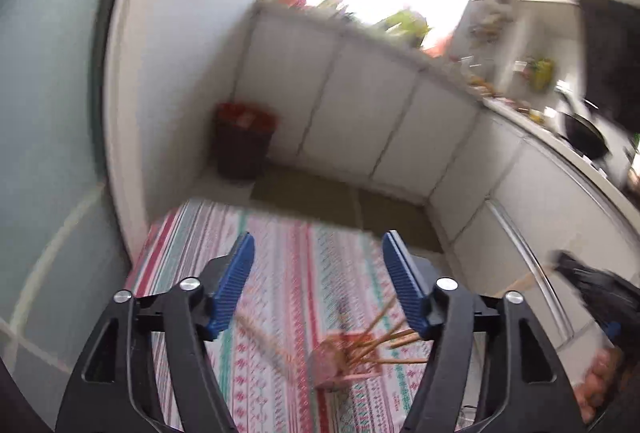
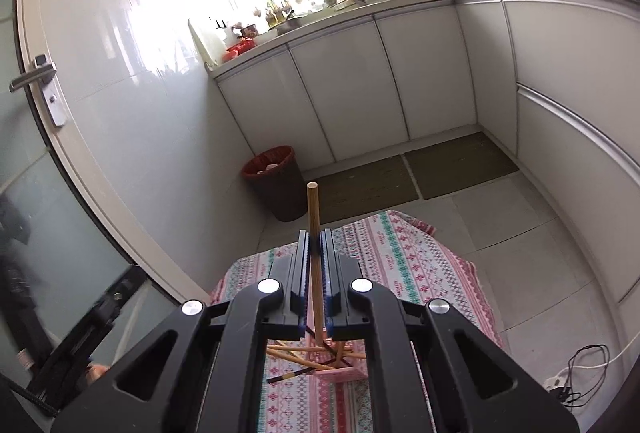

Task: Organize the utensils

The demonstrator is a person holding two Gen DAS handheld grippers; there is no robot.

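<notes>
My right gripper is shut on a wooden chopstick that stands upright between its pads, above a pink holder with several chopsticks in it on the patterned tablecloth. My left gripper is open and empty above the same cloth. In the blurred left wrist view the pink holder with several chopsticks sits below between the fingers, and one loose chopstick lies on the cloth. The right gripper shows at the right edge of that view.
White kitchen cabinets run along the back and right under a cluttered counter. A dark bin with a red liner stands on the floor beyond the table. A door with a metal handle is at the left. Cables lie on the floor at right.
</notes>
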